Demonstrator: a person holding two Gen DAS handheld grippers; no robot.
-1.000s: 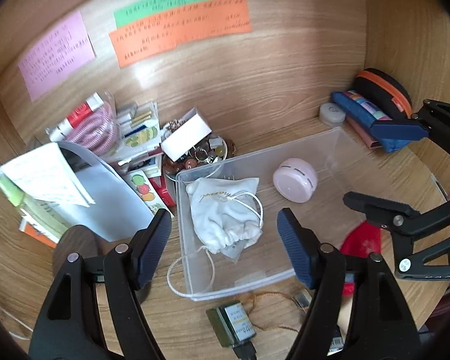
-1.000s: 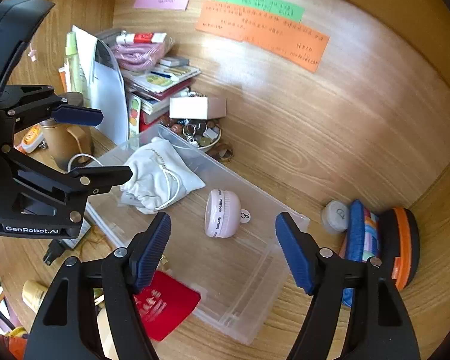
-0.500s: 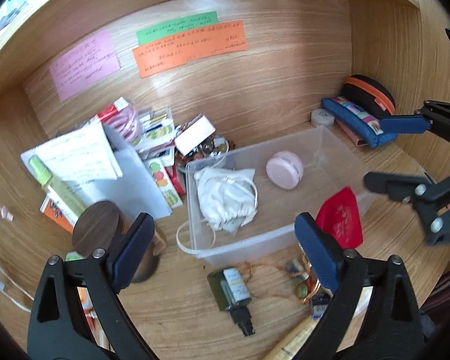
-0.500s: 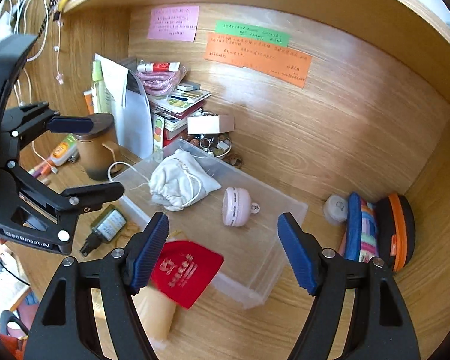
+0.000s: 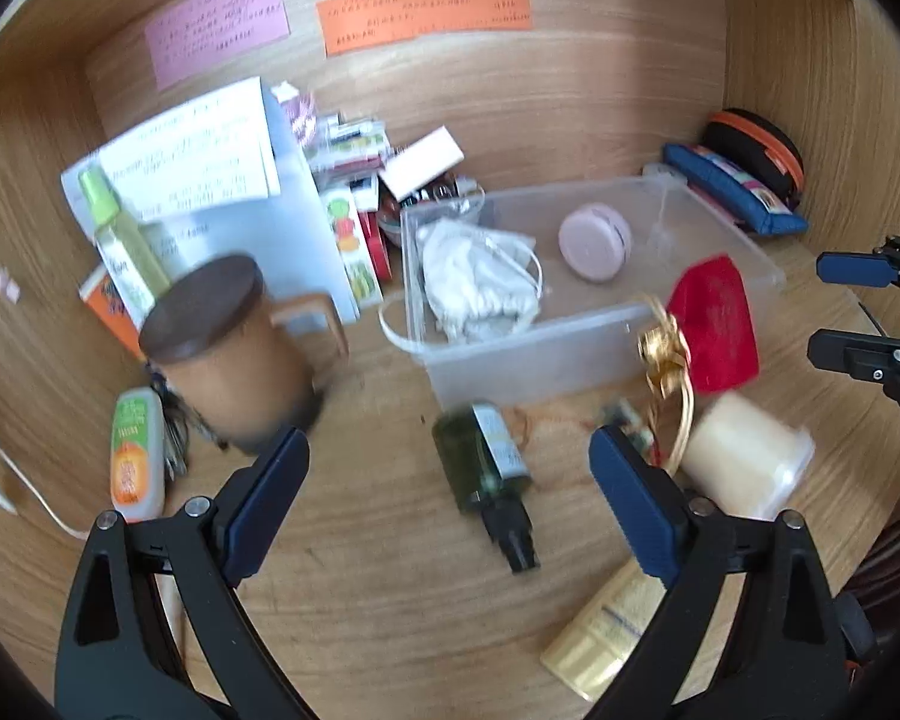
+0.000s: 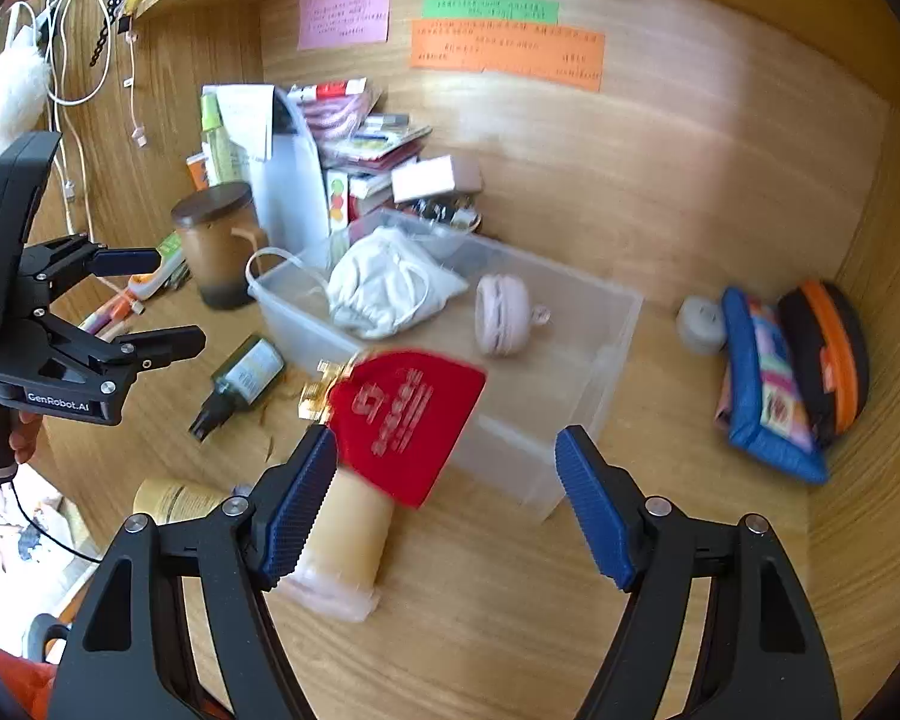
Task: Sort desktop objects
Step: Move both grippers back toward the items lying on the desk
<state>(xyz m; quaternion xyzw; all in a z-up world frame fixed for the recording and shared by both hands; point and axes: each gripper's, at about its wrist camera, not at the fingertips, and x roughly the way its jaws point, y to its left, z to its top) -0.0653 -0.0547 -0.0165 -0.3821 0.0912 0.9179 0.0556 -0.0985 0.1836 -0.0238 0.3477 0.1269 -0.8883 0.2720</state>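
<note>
A clear plastic bin (image 5: 576, 354) (image 6: 594, 372) stands mid-desk with a white drawstring pouch (image 5: 474, 282) (image 6: 384, 288) and a pink round case (image 5: 594, 234) (image 6: 501, 324) inside. A red pouch with a gold tassel (image 5: 717, 318) (image 6: 408, 414) leans on the bin's front edge. A dark green bottle (image 5: 486, 468) (image 6: 240, 378) lies in front, a cream jar (image 5: 744, 456) (image 6: 342, 546) beside it. My left gripper (image 5: 450, 504) (image 6: 144, 300) is open and empty above the bottle. My right gripper (image 6: 444, 504) (image 5: 840, 306) is open and empty above the red pouch.
A brown lidded mug (image 5: 228, 348) (image 6: 216, 246), papers, books and a green spray bottle (image 5: 120, 240) crowd the left. A blue pencil case (image 6: 762, 384) (image 5: 732, 186) and black-orange case (image 6: 828, 354) lie at the right wall. A gold tube (image 5: 612, 636) and an orange tube (image 5: 135, 450) lie near the front.
Both grippers have pulled back and up from the bin, still open. The front desk items, the green bottle, jar, mug and tubes, have come into view.
</note>
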